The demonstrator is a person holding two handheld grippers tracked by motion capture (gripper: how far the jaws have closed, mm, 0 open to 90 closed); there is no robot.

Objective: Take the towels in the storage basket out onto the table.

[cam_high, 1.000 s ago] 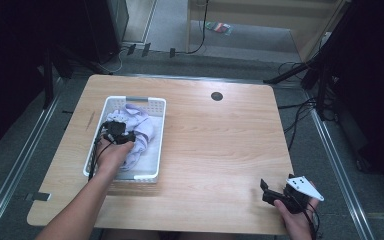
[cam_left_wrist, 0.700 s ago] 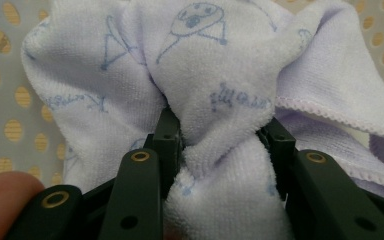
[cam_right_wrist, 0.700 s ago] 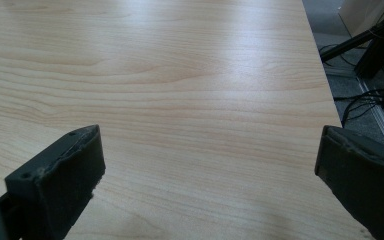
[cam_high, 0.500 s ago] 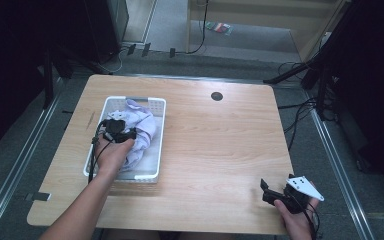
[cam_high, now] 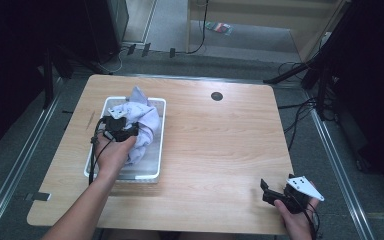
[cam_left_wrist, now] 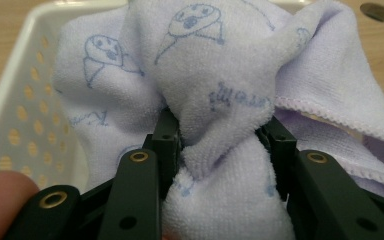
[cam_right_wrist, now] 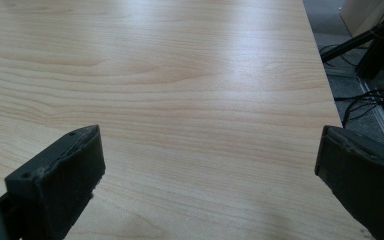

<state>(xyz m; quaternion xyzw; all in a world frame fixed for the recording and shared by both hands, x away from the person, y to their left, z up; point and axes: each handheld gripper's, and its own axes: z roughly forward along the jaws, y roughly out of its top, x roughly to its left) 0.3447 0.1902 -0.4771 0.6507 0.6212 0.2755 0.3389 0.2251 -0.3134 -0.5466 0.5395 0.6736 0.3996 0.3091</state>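
We hold the left gripper (cam_high: 122, 131) forward at the left, forearm extended, its jaws clamped on a bunched fold of the towel (cam_left_wrist: 220, 100). Our right gripper (cam_high: 275, 192) sits low at the near right, jaws spread wide.

The soft terry cloth (cam_left_wrist: 220, 95) is pale lilac, printed with small blue line-drawn cartoon figures and blue lettering. The perforated plastic basket (cam_left_wrist: 15, 105) is white. Both tools, left (cam_left_wrist: 220, 155) and right (cam_right_wrist: 210, 165), have matt black jaws. The wooden worktop (cam_right_wrist: 190, 85) is light beech-coloured with fine darker grain.
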